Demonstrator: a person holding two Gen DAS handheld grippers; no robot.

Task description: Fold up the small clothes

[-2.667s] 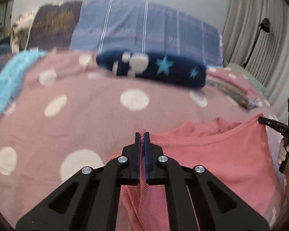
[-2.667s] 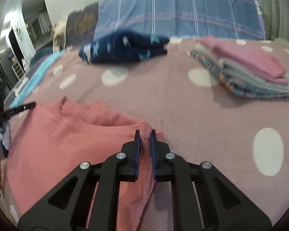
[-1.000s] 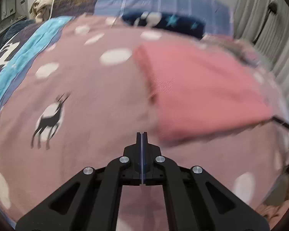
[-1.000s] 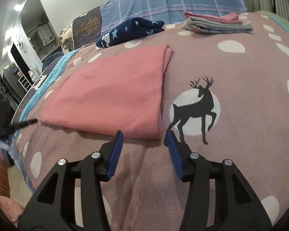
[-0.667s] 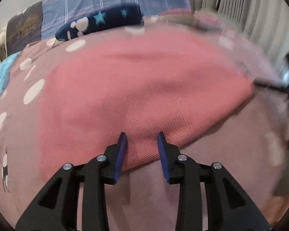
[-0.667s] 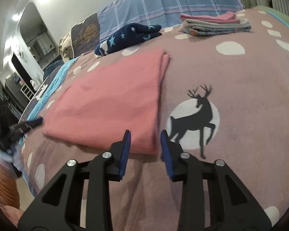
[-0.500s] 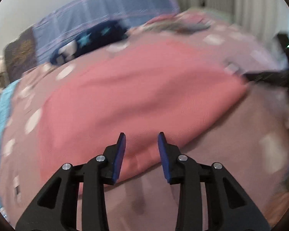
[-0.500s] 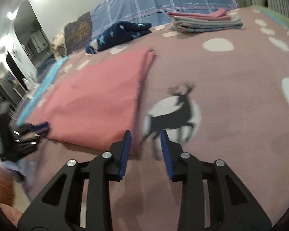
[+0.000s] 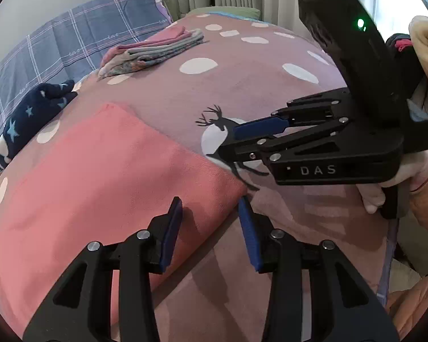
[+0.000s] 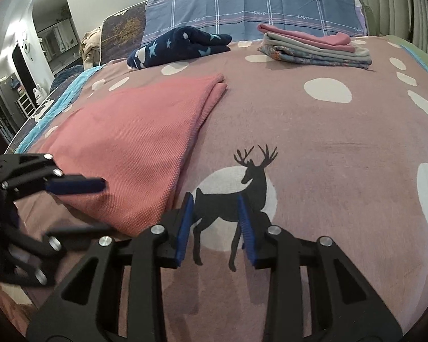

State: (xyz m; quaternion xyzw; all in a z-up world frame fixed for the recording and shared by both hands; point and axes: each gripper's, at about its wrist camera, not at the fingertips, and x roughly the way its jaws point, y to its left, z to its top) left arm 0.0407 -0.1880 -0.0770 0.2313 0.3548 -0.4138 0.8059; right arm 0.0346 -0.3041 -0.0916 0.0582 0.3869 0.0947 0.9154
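"das" on the right claw (image 9: 228,142) body (white letters)

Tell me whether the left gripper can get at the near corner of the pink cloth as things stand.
Probably yes. The left gripper has its jaws opening astride the near corner of the pink cloth, nothing between. The right gripper hovers beside it over the deer print, not blocking.

The pink garment (image 10: 134,139) is matt cloth with a fine, grainy waffle weave. Under it the mauve bed cover (image 10: 327,148) looks soft, fleecy and dull. Each hand-held gripper (image 9: 211,228) is matt black plastic with bright metal screws and blue, rubbery-looking pads (image 10: 185,222).
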